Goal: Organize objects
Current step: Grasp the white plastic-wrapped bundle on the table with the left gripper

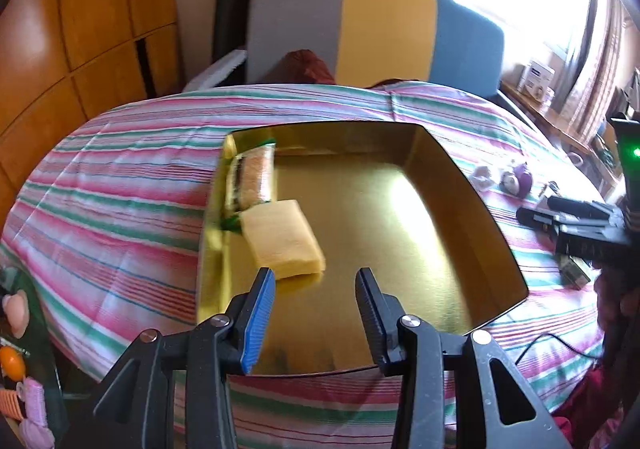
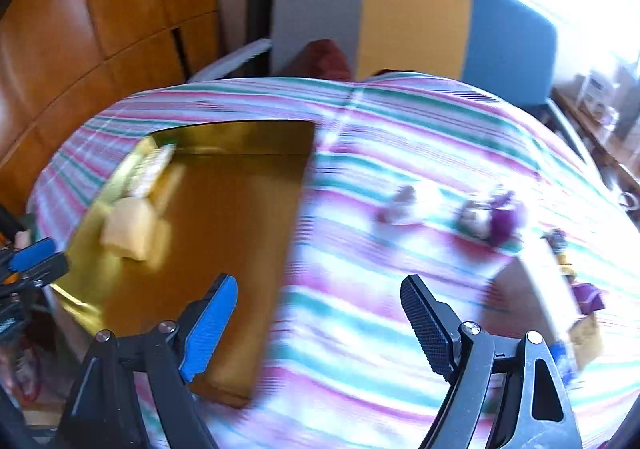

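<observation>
Two grippers, both empty. Left gripper (image 1: 316, 277) has its jaws partly spread over the near floor of the gold tray (image 1: 472, 185), nothing between the pads. Right gripper (image 2: 318, 287) has its jaws spread wide over the striped tablecloth (image 2: 360, 329), just past the tray's right wall; that view is badly motion-blurred.

My read of the step: right hand is going for the next loose item, left stays at the tray. To do it well:
- Slow the right hand until the view sharpens, then commit.
- Keep the jaws wide and straddle one item only.
- The items look small and soft, so close gently and low on the cloth without pinching fabric.
- Drop into bare tray floor at 3 o'clock of what's already in, so nothing stacks.
- Keep the left gripper clear of the incoming path.

Tray contents, near to far:
- Yellow sponge-like block (image 1: 284, 239), flat on the floor at about 11 o'clock from the left gripper.
- Clear-wrapped snack pack (image 1: 252, 179) just beyond it, along the left wall, ends touching or nearly so.
- The rest of the floor is bare.

Still outside, on the cloth at 1–2 o'clock from the right gripper: a pale small object (image 2: 400, 205), a purple one (image 2: 500, 219), and more bits near the right edge, too blurred to name.
</observation>
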Demonstrator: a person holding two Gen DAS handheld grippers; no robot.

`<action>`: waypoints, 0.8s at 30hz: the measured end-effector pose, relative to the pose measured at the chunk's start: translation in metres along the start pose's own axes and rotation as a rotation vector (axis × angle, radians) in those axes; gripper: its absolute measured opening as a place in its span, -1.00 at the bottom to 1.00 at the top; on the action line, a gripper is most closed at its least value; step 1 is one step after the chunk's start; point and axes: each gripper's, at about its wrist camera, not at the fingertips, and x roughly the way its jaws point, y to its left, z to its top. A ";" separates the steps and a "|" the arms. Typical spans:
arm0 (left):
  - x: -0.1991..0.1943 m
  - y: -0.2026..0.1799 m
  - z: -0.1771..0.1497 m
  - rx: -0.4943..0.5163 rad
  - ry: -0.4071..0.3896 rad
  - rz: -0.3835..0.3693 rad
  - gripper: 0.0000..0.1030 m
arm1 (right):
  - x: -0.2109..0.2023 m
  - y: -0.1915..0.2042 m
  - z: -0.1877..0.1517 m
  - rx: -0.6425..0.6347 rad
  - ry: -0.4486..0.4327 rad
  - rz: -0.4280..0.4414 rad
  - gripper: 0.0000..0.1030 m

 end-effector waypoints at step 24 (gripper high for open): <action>0.078 -0.191 0.109 0.314 0.082 -0.274 -0.20 | -0.004 -0.211 -0.013 0.577 -0.104 -0.170 0.64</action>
